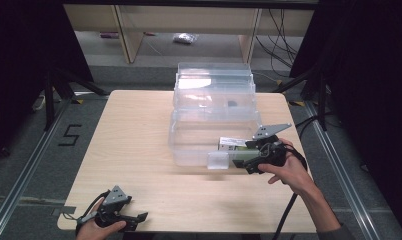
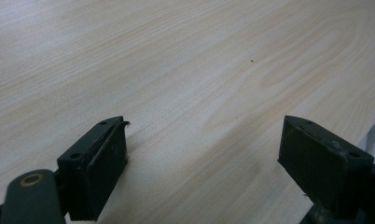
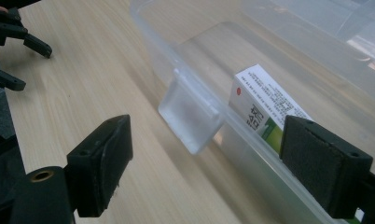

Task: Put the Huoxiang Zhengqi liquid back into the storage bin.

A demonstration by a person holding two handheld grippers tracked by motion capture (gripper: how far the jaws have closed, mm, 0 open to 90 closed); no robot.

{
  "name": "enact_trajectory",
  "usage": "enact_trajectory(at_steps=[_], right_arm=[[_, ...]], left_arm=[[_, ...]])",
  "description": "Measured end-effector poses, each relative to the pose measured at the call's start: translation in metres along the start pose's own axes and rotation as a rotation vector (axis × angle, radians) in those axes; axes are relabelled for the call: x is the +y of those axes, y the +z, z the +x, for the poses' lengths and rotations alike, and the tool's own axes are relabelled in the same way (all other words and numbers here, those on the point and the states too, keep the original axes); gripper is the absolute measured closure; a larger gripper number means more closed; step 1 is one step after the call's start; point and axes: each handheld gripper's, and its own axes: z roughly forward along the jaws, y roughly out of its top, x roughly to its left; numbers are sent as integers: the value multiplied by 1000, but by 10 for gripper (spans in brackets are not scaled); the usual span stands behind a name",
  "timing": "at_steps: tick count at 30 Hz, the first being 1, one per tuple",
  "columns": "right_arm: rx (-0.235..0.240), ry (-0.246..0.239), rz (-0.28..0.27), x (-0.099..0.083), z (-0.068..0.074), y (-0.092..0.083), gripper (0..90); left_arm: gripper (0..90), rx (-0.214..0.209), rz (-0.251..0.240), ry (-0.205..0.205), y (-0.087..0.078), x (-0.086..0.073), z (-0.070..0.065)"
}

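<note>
From the high view, the right tongs (image 1: 256, 157) stood at the near wall of the clear bin (image 1: 189, 150), where a box (image 1: 231, 145) lay inside; the left tongs (image 1: 134, 218) rested at the surface's (image 1: 139, 130) near edge. The left gripper view showed released jaws over bare wood. The right gripper view showed jaws spread, straddling the wall beside the latch (image 3: 190, 116). I judged the box just placed; next came withdrawal, perhaps closing.

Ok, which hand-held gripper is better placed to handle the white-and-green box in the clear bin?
Right hand-held gripper: open at the bin's near wall beside the box. The left rests far off.
</note>
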Motion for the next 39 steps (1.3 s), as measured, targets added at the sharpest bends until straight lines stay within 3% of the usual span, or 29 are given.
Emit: enact_trajectory(at_steps=[5, 6, 9, 14, 16, 17, 18, 19, 26, 27, 28, 32, 35, 39], right_arm=[[-3, -3, -13, -8, 4, 1, 182], [8, 24, -18, -10, 7, 2, 180], [6, 1, -23, -15, 6, 5, 179], [-1, 35, -27, -24, 8, 6, 179], [-2, 16, -32, -25, 7, 7, 178], [6, 50, -22, -26, 10, 7, 179], [-7, 13, -31, -26, 8, 7, 179], [-9, 33, -29, -28, 9, 7, 179], [-16, 37, -43, -34, 12, 9, 176], [-14, 24, -48, -34, 12, 10, 176], [-14, 40, -50, -35, 13, 10, 176], [-11, 45, -49, -36, 16, 9, 176], [-19, 22, -56, -39, 15, 10, 176], [-23, 48, -58, -46, 16, 12, 177]], left_arm=[[148, -2, -1, -2, 0, 0, 0], [148, -2, -1, -2, 0, 0, 0], [148, -1, -1, 0, 0, 0, 0], [149, -2, -2, -2, 0, 0, 0], [148, -2, -1, 0, 0, 0, 0], [148, -5, -5, -1, 1, 0, 0], [148, -2, 2, 1, 0, 0, 0], [149, -1, -4, 0, 0, 0, -1], [148, -3, 0, 3, 0, 1, -1], [149, 8, 10, 12, 0, 1, 0], [148, -2, 16, 23, -1, 1, 1], [149, -2, 9, 11, -1, 1, 0], [149, -1, -2, 5, 0, 0, -1], [148, 1, 0, 5, 0, 0, -1]])
